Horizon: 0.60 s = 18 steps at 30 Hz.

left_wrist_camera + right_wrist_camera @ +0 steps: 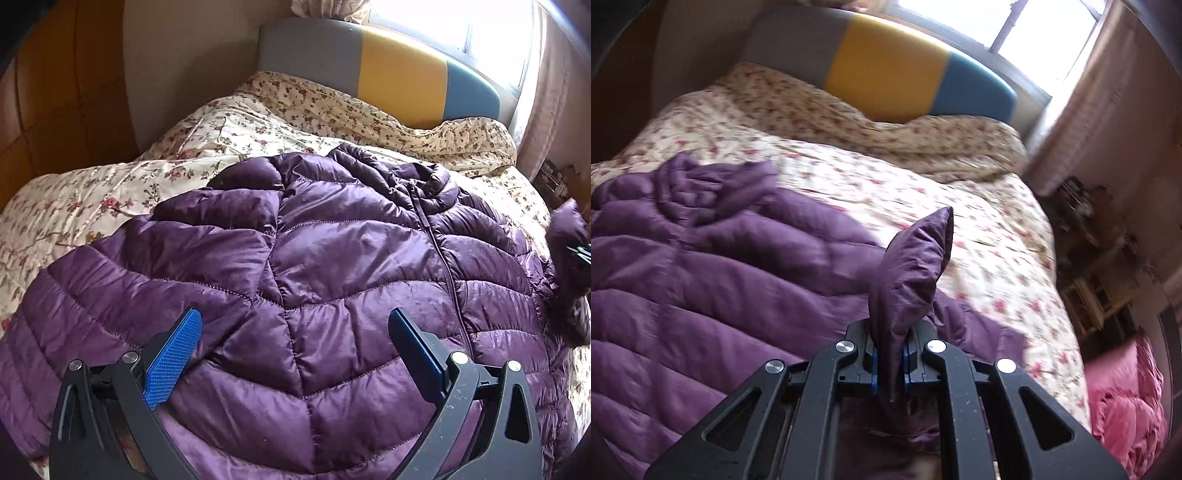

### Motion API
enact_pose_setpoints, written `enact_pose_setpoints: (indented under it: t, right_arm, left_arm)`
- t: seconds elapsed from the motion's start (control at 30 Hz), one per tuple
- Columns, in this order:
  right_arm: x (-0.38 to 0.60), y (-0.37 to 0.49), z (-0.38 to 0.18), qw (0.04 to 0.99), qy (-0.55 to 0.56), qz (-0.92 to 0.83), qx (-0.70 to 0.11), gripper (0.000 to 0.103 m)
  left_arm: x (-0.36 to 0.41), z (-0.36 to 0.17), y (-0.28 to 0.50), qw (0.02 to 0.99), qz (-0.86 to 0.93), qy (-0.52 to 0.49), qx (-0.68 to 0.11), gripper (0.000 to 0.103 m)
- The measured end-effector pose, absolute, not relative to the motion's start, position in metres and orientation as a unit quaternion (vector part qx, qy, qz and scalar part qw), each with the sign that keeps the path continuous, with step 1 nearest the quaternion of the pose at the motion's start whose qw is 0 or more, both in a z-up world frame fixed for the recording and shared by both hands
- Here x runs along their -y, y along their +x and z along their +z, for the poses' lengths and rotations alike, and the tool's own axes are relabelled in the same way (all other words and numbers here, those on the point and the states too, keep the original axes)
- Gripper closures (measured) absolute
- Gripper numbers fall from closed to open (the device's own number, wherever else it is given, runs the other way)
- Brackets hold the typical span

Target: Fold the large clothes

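- Left wrist view: the left tongs [295, 334] hang spread wide over the purple puffer jacket [332, 258], gripping nothing.
- Right tongs [889, 363] are pressed together on a sleeve [912, 266], its cuff pointing away.
- Beyond both tongs, the jacket lies lengthwise on the floral quilt [110, 192], collar [428, 181] toward the headboard [388, 70].
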State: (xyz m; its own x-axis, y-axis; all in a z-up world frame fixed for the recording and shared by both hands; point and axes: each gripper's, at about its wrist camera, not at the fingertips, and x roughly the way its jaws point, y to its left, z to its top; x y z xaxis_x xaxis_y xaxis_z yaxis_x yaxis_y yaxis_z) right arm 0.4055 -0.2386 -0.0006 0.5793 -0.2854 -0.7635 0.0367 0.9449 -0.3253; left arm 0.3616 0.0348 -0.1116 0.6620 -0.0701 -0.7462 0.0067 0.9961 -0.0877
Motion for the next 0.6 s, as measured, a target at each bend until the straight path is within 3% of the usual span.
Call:
enact_pose_setpoints:
  t: [0.43, 0.5, 0.6]
  right_arm:
    - [0.124, 0.406, -0.029, 0.869, -0.140, 0.065, -0.469, 0.094]
    - [0.113, 0.404, -0.030, 0.867, -0.146, 0.080, -0.470, 0.090]
    - [0.103, 0.398, -0.028, 0.867, -0.155, 0.090, -0.465, 0.063]
  left_arm:
    - [-0.053, -0.112, 0.349, 0.906, -0.036, -0.059, -0.418, 0.003]
    - [-0.054, -0.111, 0.346, 0.905, -0.041, -0.062, -0.418, 0.003]
    - [-0.056, -0.109, 0.343, 0.905, -0.043, -0.068, -0.417, 0.003]
